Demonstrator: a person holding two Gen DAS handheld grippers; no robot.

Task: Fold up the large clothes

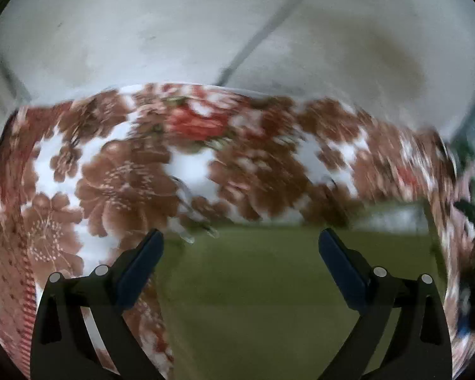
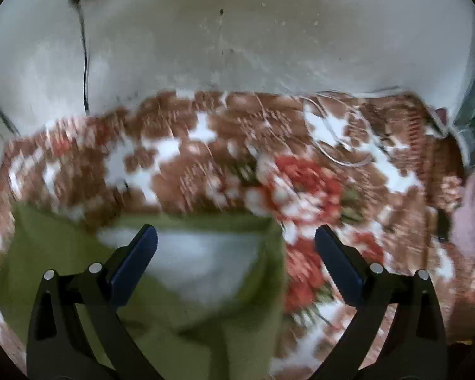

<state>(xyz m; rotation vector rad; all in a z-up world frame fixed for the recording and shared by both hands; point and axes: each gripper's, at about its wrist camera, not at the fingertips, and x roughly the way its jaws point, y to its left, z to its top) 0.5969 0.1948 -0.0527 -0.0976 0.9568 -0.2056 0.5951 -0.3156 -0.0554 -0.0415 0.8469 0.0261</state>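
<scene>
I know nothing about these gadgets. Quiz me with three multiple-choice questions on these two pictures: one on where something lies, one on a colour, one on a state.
1. Where does the green garment lie?
A. On the floral cloth
B. Hung on the wall
C. On a chair

2. What colour are the flowers covering most of the cloth?
A. Blue
B. Brown
C. Yellow

3. How do the left gripper and right gripper stand?
A. Both clamped on fabric
B. One open, one shut
C. Both open, holding nothing

Answers: 1 A, the floral cloth shows all around the garment. 2 B, brown blooms dominate, with a few red. 3 C, the jaws are spread wide with nothing between them.
</scene>
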